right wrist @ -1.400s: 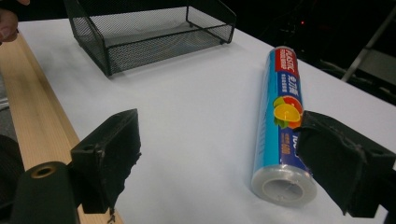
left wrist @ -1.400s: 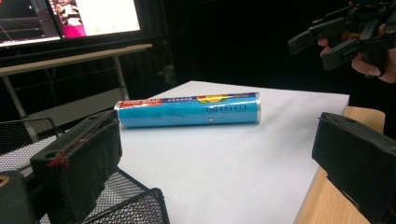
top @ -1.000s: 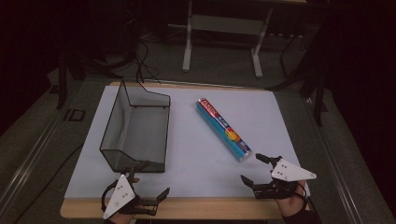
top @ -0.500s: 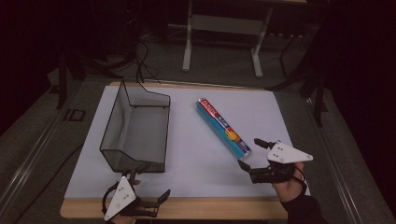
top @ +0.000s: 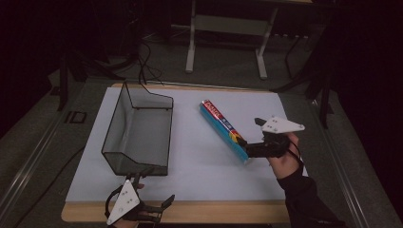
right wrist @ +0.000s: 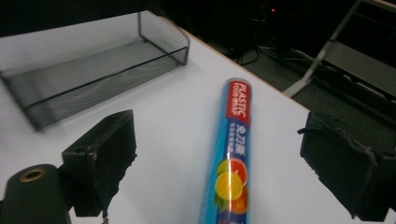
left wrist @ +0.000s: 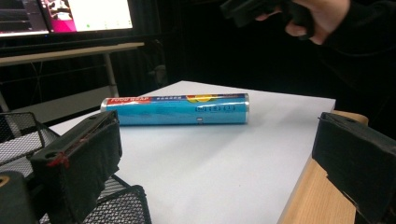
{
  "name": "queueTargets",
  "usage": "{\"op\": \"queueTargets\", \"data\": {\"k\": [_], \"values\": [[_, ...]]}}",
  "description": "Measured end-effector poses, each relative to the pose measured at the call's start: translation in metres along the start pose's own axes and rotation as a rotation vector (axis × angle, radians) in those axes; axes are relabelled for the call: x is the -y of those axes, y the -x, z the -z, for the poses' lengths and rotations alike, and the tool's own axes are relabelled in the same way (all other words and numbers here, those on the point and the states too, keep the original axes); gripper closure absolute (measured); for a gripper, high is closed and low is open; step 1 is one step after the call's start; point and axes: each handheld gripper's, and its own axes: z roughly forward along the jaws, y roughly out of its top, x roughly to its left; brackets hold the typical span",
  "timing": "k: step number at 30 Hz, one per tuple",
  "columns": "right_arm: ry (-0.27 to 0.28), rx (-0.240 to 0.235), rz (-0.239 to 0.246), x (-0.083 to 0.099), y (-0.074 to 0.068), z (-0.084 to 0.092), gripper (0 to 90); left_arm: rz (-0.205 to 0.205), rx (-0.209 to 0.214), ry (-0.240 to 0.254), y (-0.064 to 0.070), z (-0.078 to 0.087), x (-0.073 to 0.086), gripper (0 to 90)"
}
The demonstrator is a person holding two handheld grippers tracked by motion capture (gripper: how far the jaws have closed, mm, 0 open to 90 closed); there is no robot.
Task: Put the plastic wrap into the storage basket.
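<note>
I've got the right gripper [top: 249, 132] over the roll's [top: 223, 129] near end, fingers just spread wide and empty, straddling its long axis; left gripper [top: 153, 194] released, farther off.

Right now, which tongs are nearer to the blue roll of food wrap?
Right. The right tongs are open at the near end of the food wrap roll, its end between the jaws. The left tongs sit at the table's near edge, by the wire basket.

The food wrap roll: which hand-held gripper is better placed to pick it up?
Right. The right hand-held gripper hovers open over the food wrap roll; the left hand-held gripper waits at the table's near edge by the mesh basket.
</note>
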Motion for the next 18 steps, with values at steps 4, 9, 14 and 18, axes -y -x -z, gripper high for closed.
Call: {"op": "queueTargets", "data": {"k": [4, 9, 14, 18], "values": [[-0.038, 0.002, -0.02, -0.005, 0.007, -0.019, 9.3, -0.002, 0.004, -0.002, 0.0, 0.0, 0.0, 2.1], [-0.103, -0.012, -0.058, -0.01, 0.015, -0.04, 8.9, 0.003, 0.007, -0.002, -0.001, 0.0, 0.0, 2.1], [-0.158, -0.018, -0.069, -0.014, 0.02, -0.056, 8.5, 0.003, 0.015, -0.005, -0.001, -0.001, 0.0, 2.1], [-0.186, -0.017, -0.07, -0.016, 0.023, -0.067, 8.5, 0.003, 0.017, -0.008, -0.001, -0.001, 0.0, 2.0]]}}
